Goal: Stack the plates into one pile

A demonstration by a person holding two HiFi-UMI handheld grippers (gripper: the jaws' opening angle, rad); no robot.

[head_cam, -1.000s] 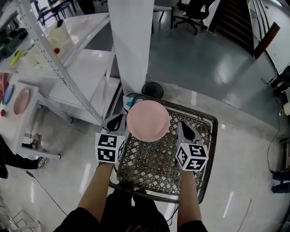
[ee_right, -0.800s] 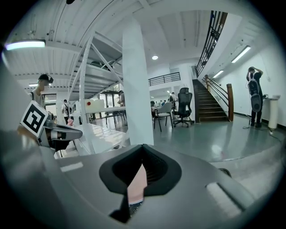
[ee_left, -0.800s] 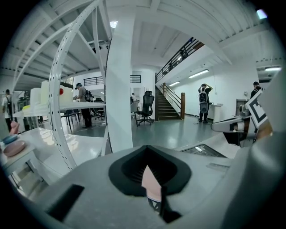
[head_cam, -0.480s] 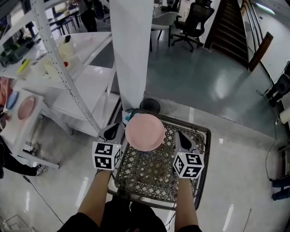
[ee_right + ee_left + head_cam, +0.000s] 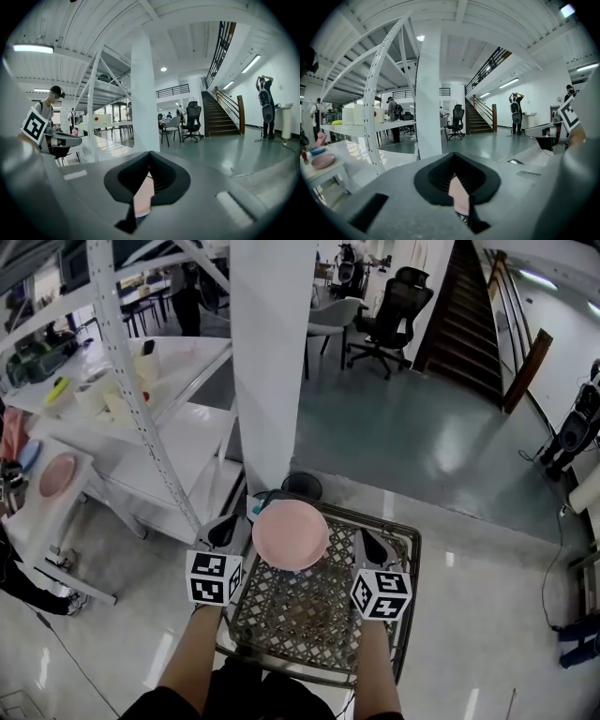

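Observation:
A round pink plate [image 5: 291,533] hangs level over a wire basket cart [image 5: 398,615]. My left gripper [image 5: 234,526] is shut on its left rim and my right gripper [image 5: 361,542] is shut on its right rim. In the left gripper view a strip of the pink plate [image 5: 459,199] shows between the closed jaws. The right gripper view shows the same plate [image 5: 143,197] in its jaws. Another pink plate [image 5: 56,474] and a blue plate [image 5: 28,456] lie on a small white table [image 5: 70,507] far to the left, also seen in the left gripper view as the pink plate [image 5: 322,161].
A white pillar [image 5: 272,362] stands straight ahead with a black bin [image 5: 302,486] at its foot. A white shelving rack [image 5: 122,381] with a tabletop runs along the left. Office chairs [image 5: 394,315] and a staircase [image 5: 478,324] are farther off on shiny grey floor.
The head view has tilted up and shows more of the room. The plate, both grippers and the cart sit a little lower and smaller in frame, and both grips are unchanged.

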